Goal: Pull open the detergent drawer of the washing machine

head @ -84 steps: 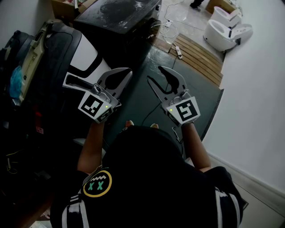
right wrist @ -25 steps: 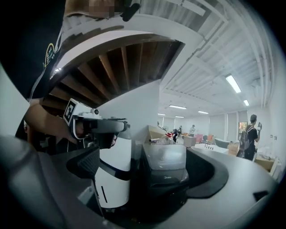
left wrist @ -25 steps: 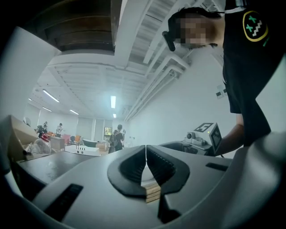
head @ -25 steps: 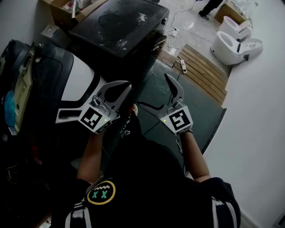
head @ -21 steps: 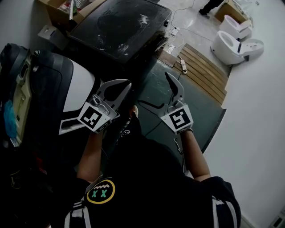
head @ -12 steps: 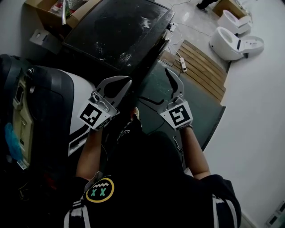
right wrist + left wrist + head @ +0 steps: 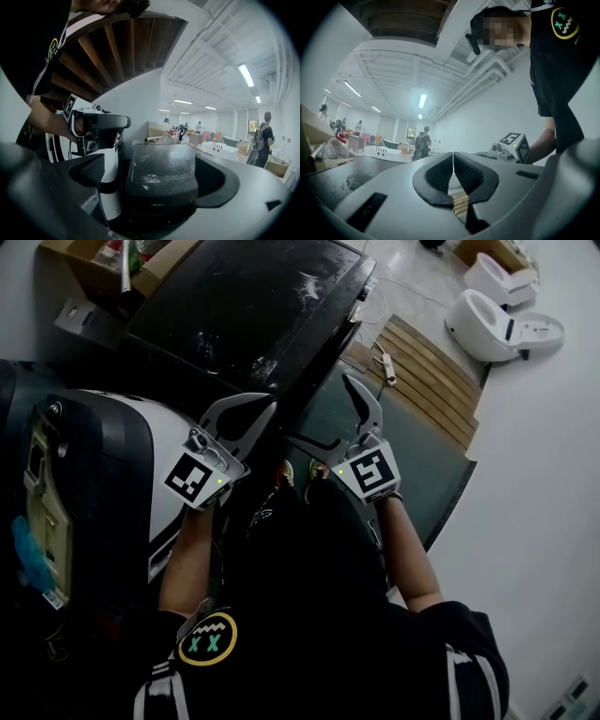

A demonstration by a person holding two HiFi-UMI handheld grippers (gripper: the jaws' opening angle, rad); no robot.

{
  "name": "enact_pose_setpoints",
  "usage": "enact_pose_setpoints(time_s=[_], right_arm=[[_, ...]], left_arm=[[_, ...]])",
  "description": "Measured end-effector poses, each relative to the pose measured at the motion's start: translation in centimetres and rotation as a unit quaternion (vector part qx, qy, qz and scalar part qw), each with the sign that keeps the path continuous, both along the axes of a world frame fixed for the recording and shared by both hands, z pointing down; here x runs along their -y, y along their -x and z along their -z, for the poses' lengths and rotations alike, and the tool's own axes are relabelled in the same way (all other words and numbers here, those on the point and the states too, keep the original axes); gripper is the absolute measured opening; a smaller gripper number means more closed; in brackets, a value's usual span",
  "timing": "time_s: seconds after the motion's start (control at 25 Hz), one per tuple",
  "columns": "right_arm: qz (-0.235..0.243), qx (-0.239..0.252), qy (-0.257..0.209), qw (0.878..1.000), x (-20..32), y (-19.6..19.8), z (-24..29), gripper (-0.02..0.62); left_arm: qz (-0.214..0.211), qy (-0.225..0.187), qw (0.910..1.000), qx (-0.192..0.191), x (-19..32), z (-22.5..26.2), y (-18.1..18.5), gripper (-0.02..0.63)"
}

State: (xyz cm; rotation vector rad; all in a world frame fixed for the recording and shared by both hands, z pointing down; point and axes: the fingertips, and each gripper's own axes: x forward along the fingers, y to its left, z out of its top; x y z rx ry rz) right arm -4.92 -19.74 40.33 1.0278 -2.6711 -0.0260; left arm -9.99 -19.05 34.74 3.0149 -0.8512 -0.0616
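Note:
The black washing machine (image 7: 246, 298) stands ahead of me, its dusty lid filling the top of the head view. In the right gripper view its dark front (image 7: 161, 206) is low between my jaws, and no drawer can be made out on it. My left gripper (image 7: 270, 409) is shut and empty, held near the machine's front corner. In its own view the left gripper (image 7: 453, 155) has its tips touching. My right gripper (image 7: 319, 409) is open beside it, over the dark floor mat (image 7: 417, 474). Nothing sits between the jaws of the right gripper (image 7: 157, 180).
A white and black rounded appliance (image 7: 122, 442) stands close on the left. Wooden slats (image 7: 422, 357) and a power strip (image 7: 387, 371) lie right of the machine, two white toilets (image 7: 502, 310) beyond. A cardboard box (image 7: 89, 259) is behind it; a white wall (image 7: 544, 502) runs along the right.
The washing machine has grown larger and closer in the head view. Both grippers have moved up toward its front edge. The left stays shut, the right stays open.

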Motion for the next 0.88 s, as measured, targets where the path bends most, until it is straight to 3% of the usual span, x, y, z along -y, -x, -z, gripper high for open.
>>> enact_pose_setpoints(time_s=[0.28,0.56,0.76,0.88], right_arm=[[0.016,0.01,0.026,0.999,2.7,-0.8,-2.3,0.6],[0.019,0.096,0.118,0.988,5.4,-1.9,-8.0,0.6],[0.014,0.181,0.213,0.96,7.3,-2.2,-13.8,0.6],[0.001,0.255,0.282,0.925,8.4,-2.3,-16.4,0.6]], left_arm=[[0.025,0.014,0.9996,0.004,2.5,-0.4,-1.2,0.023],[0.034,0.026,0.9991,0.0,3.4,-0.3,-2.1,0.023],[0.045,0.029,0.9985,0.01,3.3,-0.8,-1.7,0.023],[0.05,0.03,0.9982,0.016,3.1,-1.0,-1.3,0.023]])
